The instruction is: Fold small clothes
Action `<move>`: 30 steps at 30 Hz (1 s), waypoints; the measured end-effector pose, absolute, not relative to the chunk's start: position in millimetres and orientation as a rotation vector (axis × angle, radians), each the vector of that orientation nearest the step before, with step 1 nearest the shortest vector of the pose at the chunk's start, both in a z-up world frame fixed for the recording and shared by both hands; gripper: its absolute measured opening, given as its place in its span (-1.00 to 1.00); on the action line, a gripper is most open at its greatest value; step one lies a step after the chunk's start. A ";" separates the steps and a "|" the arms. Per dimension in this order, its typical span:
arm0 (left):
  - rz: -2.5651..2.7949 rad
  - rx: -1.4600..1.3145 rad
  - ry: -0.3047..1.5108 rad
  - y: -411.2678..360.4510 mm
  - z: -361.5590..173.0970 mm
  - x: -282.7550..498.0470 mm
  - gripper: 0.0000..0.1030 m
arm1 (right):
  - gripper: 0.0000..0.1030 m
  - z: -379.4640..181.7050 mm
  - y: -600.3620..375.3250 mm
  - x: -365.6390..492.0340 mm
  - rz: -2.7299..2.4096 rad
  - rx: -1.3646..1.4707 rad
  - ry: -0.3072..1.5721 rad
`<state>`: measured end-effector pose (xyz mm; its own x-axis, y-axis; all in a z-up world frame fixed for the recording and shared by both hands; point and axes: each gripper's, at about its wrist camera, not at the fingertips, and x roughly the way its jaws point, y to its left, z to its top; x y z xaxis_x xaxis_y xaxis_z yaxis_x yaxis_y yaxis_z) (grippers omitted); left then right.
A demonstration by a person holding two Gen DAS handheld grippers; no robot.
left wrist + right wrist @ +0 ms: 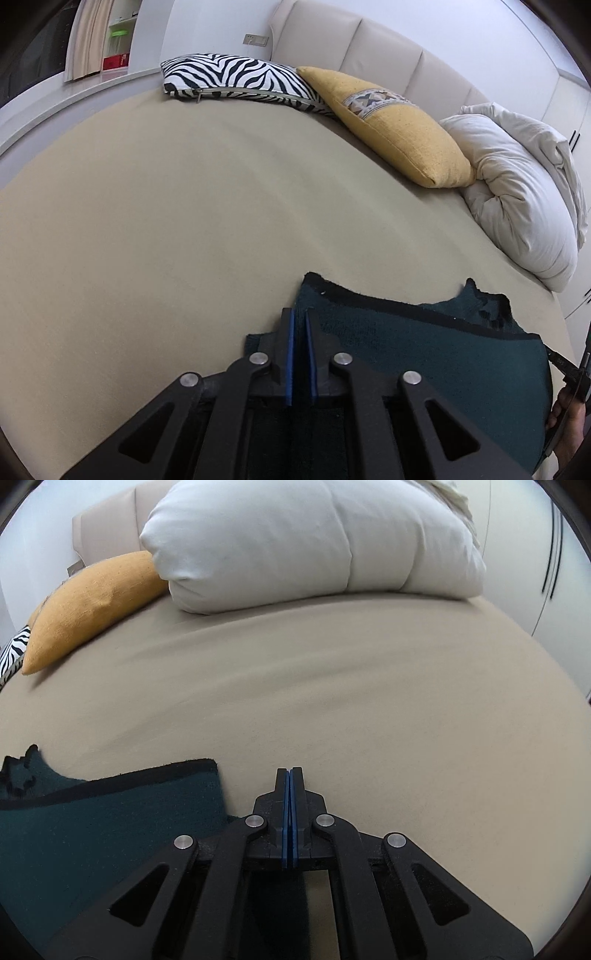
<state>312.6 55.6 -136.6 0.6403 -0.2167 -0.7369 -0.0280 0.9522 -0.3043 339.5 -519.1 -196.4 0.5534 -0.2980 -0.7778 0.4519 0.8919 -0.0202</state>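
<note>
A dark green knitted garment [424,354] with black trim lies on the beige bed sheet [166,229]. In the left wrist view my left gripper [299,314] sits at the garment's left edge. Its blue pads are nearly together, with a fold of the cloth running in between them. In the right wrist view the garment [110,812] is to the left, and part of it lies under the gripper's body. My right gripper [290,771] is shut just past the garment's right edge, over bare sheet. Its pads meet and nothing shows between them.
A zebra-print pillow [236,79], a yellow cushion [399,129] and a bundled white duvet [517,192] line the padded headboard. The duvet [295,542] sits straight ahead of the right gripper. A person's hand [565,417] shows at the right border of the left wrist view.
</note>
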 end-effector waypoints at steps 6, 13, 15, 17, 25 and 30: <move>-0.100 -0.274 0.847 61.0 -118.6 295.9 -0.70 | -0.96 -170.4 -513.9 317.3 -0.493 0.206 0.777; -0.163 -0.225 0.751 42.7 -77.8 247.6 -0.51 | -0.87 -134.3 -456.9 282.9 -0.254 0.245 0.737; -0.181 -0.189 0.759 30.4 -81.7 237.7 -0.40 | -0.87 -139.0 -425.9 278.6 -0.115 0.266 0.762; -0.175 -0.166 0.811 27.5 -100.7 234.5 -0.40 | -0.75 -154.1 -393.8 275.8 0.023 0.301 0.815; -0.152 -0.186 0.891 62.2 -127.8 218.7 -0.40 | -0.52 -200.2 -406.0 240.2 0.031 0.419 0.833; -0.165 -0.213 0.834 64.3 -96.6 177.2 -0.42 | -0.44 -183.5 -441.7 203.9 -0.103 0.561 0.810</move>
